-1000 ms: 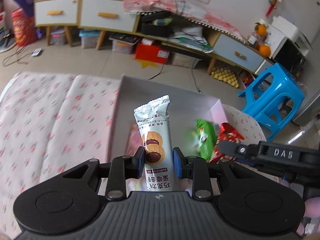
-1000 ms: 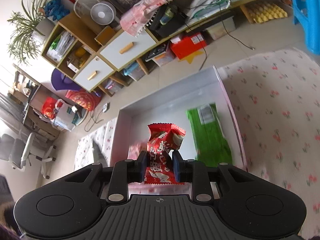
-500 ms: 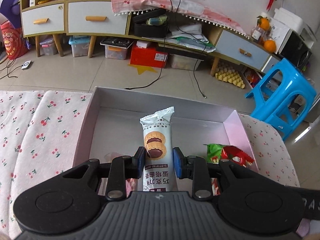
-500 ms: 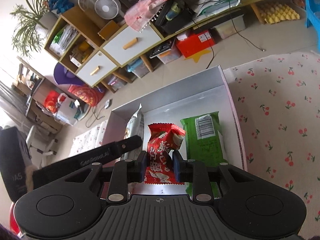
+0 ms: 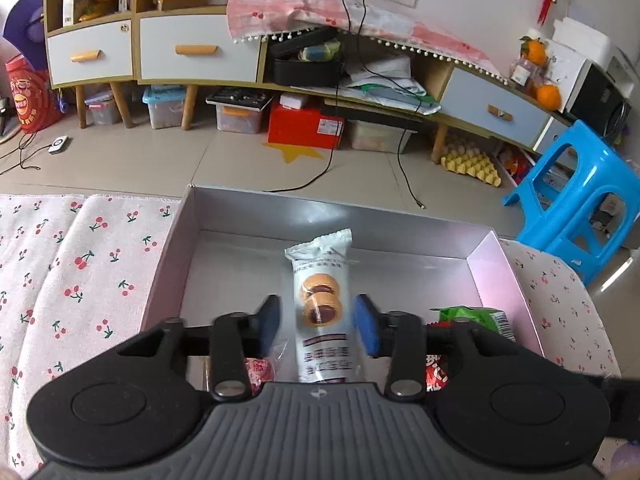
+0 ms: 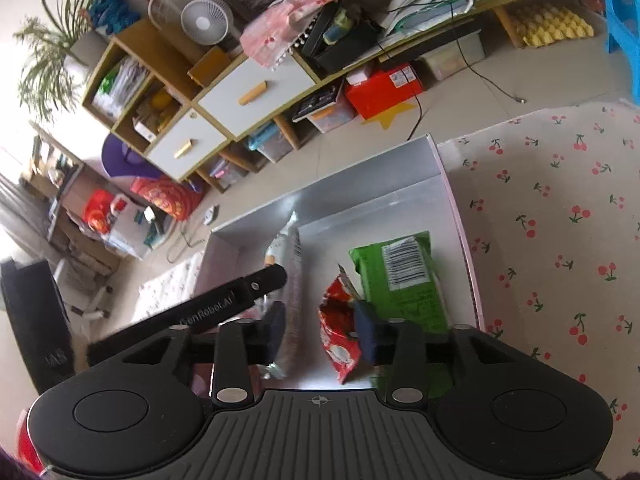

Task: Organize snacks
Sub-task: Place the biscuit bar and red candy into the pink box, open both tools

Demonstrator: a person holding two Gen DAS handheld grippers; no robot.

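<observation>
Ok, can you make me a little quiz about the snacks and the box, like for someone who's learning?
1. True or false: the left gripper is squeezing the white cookie packet between its fingers.
2. What colour is the packet lying flat by the right wall of the box? A red, B green, C blue.
3. Fill in: the picture on the white cookie packet shows two ____.

Key: 1 false, there is a gap on each side. 2 B, the green packet. 3 cookies.

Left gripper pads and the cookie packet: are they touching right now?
Apart. The left wrist view shows the left gripper open, with a gap between each blue pad and the white cookie packet standing over the gray box.
</observation>
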